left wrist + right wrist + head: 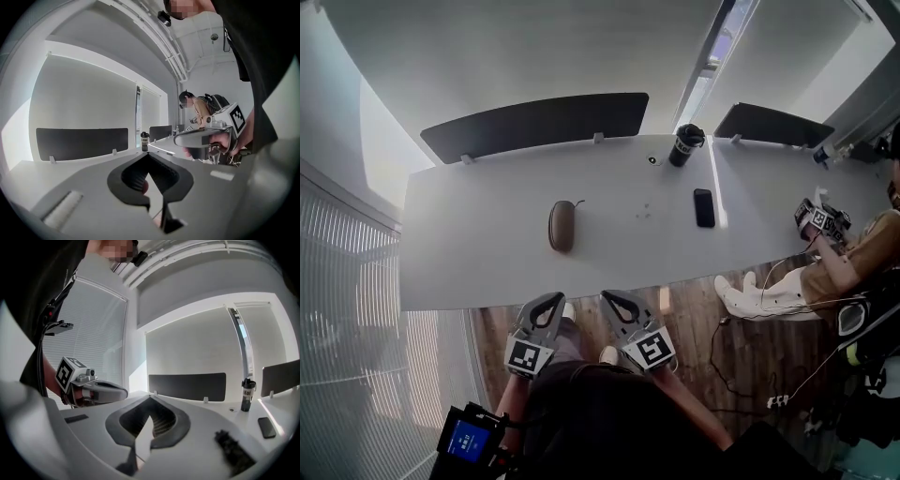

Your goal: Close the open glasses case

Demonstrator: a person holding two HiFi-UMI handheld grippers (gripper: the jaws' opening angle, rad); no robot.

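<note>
A brown oval glasses case (pixel 562 226) lies on the white table (pixel 478 253), left of centre; from the head view its lid looks down. Both grippers hang below the table's near edge, over the person's lap and well short of the case. My left gripper (pixel 554 298) has its jaws together with nothing held, and so does my right gripper (pixel 610 296). In the left gripper view the left gripper's (pixel 147 154) jaw tips meet; in the right gripper view the right gripper's (pixel 151 397) tips meet too. Neither gripper view shows the case.
A black tumbler (pixel 685 145) stands at the table's back and a black phone (pixel 704 207) lies right of centre. Dark divider panels (pixel 534 124) line the far edge. Another person (pixel 848 258) sits at the right end with a marker-cube gripper (pixel 820 222). Cables lie on the wooden floor (pixel 741 366).
</note>
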